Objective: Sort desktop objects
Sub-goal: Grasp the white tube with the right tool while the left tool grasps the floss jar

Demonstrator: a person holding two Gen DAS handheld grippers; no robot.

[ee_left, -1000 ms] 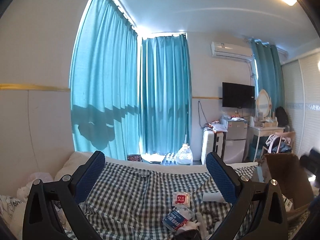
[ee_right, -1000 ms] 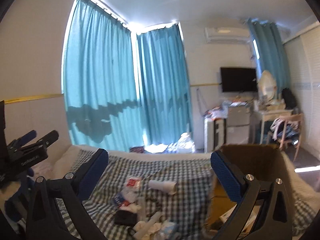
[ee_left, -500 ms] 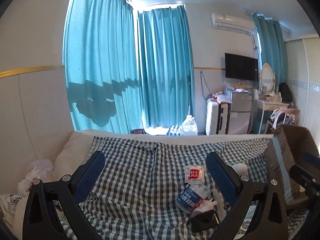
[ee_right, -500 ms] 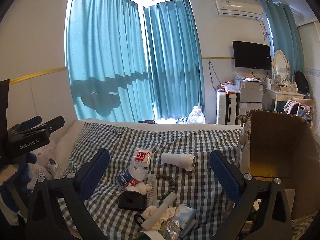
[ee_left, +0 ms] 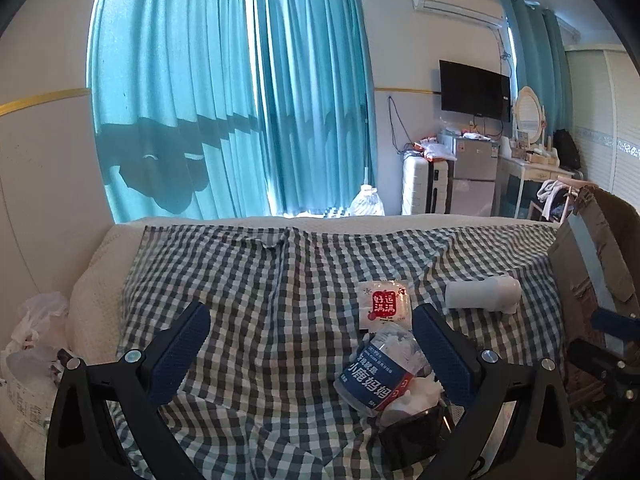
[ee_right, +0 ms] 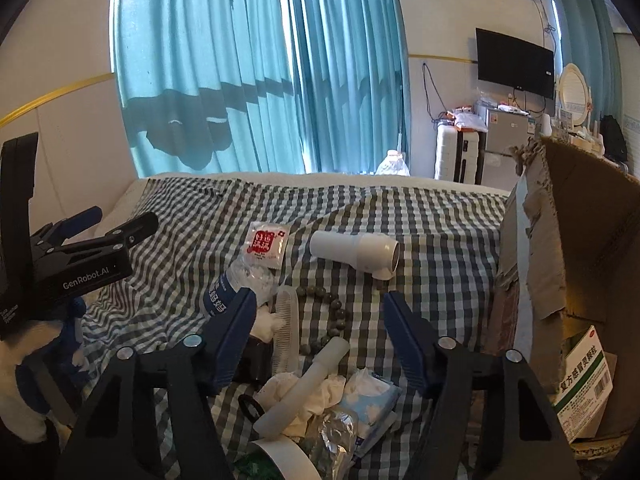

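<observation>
Clutter (ee_right: 304,344) lies bunched beside cardboard box (ee_right: 576,240); checked cloth (ee_left: 248,280) leftward bare. Left gripper (ee_left: 308,348) spread empty; right gripper (ee_right: 320,332) narrowing, unclamped.

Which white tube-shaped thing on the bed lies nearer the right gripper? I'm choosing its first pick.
The slim white tube below its jaws; the fat hair dryer lies beyond.
</observation>
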